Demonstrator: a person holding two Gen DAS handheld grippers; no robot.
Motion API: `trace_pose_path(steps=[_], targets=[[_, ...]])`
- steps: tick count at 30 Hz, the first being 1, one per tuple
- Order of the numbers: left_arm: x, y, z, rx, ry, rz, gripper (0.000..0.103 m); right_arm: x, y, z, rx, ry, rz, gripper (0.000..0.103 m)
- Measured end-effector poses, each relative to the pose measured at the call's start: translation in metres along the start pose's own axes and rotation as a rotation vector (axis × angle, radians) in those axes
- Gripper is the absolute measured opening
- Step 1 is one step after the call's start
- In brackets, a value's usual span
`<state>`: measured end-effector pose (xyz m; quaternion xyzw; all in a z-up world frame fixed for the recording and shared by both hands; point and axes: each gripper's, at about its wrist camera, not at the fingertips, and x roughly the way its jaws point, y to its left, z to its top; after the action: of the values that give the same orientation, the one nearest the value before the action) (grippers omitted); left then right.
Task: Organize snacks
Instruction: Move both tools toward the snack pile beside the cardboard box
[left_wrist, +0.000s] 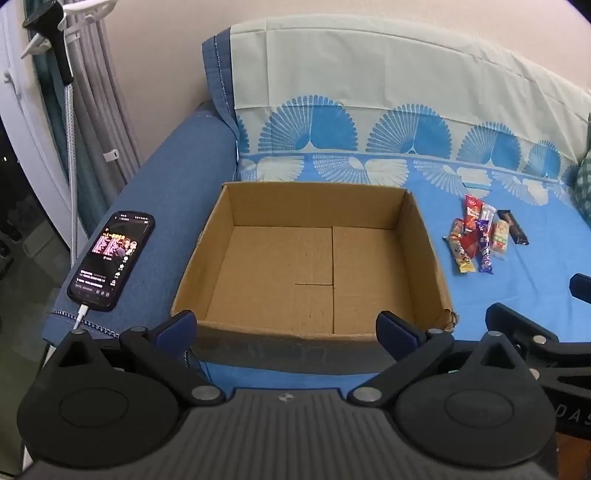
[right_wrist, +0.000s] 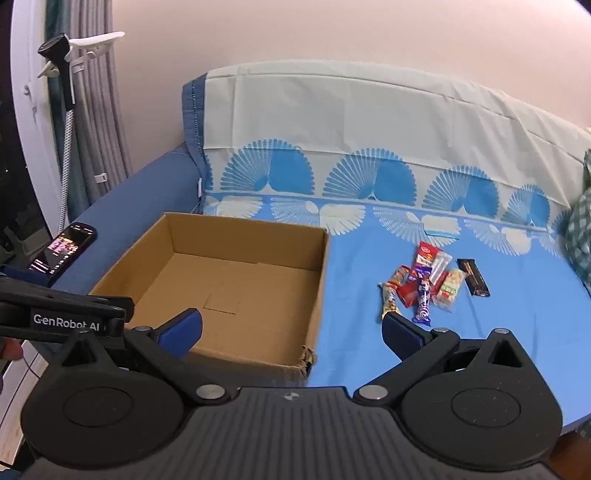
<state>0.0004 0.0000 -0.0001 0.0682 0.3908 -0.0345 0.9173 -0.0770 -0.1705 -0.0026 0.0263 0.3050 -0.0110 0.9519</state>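
Note:
An open brown cardboard box (left_wrist: 424, 240) (right_wrist: 317, 291) sits on the blue sofa seat with nothing inside it. To its right lies a small heap of wrapped snacks (left_wrist: 480, 236) (right_wrist: 424, 284), and a dark bar (left_wrist: 513, 227) (right_wrist: 473, 282) lies at the heap's right edge. My left gripper (left_wrist: 288, 328) hangs open over the box's near wall, nothing between its fingers. My right gripper (right_wrist: 291, 332) is open too, above the box's near right corner, with its right finger close to the nearest snacks. The other gripper's black body (right_wrist: 62, 314) shows at the left of the right wrist view.
A lit phone (left_wrist: 110, 258) (right_wrist: 62, 253) on a white cable rests on the blue sofa arm left of the box. The sofa back carries a pale cover with blue fan prints (left_wrist: 369, 92). Curtains and a white rack (left_wrist: 77, 74) stand at the far left.

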Motion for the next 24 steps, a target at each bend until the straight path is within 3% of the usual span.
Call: trace_pose_path(steps=[7,24], targets=[[-0.012,0.012,-0.002,-0.052,-0.011,-0.013,0.103,-0.004,0.017,0.007,-0.050,-0.004,-0.015,0.103],[-0.003,0.010,0.008,-0.028,0.031,0.005,0.103,0.002,0.016,0.010,-0.016,0.036,0.013,0.103]])
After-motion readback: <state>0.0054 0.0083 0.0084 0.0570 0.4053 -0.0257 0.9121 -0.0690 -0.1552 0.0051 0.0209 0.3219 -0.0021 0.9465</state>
